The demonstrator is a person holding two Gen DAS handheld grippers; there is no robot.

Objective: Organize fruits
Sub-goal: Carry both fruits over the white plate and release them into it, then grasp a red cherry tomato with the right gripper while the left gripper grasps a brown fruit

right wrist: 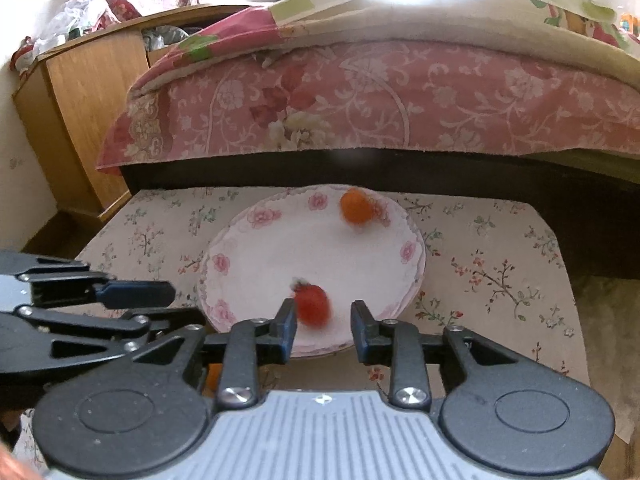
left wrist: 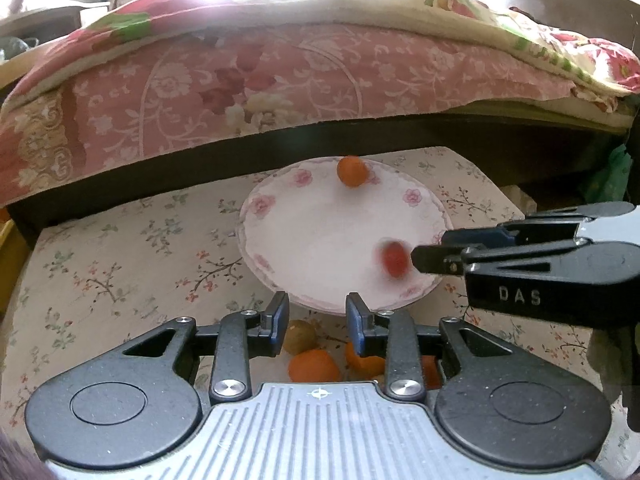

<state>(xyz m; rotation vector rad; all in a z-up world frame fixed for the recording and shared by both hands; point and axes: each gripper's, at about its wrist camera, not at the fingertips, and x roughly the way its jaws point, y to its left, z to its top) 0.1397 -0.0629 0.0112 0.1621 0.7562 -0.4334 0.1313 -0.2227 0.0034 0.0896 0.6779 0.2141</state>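
small table w/ a floral cloth (right wrist: 500,248), set against a bed (right wrist: 360,100). the plate (right wrist: 256,264) w/ pink flower rim sits mid-table toward the far edge. on it: one orange fruit (right wrist: 355,208) by the plate's far rim, and a red fruit (right wrist: 314,305), prob a tomato or strawberry, blurred, near the plate's front-right rim. right gripper (right wrist: 323,320) is released, jaws spread apart, and the red fruit shows between them but touches neither as far as i can tell; the blur suggests it's rolling or dropping, so my read is this is the drop-off step for that piece. in the left view the right gripper comes in from the right edge of the table, tips just beside the red fruit. left gripper (left wrist: 317,320) is also released, nothing between its fingers, hovering over the near edge of the table above the unsorted pile: a brownish fruit (left wrist: 301,335), maybe a kiwi, plus two or more oranges (left wrist: 314,365) partly hidden under the gripper body. so approx two fruits placed, several left. next move as i judge it: left lowers onto one of the near-edge fruits, centres it between the fingers, closes gently (round, will roll), while right backs off the plate rim w/o knocking the red one.
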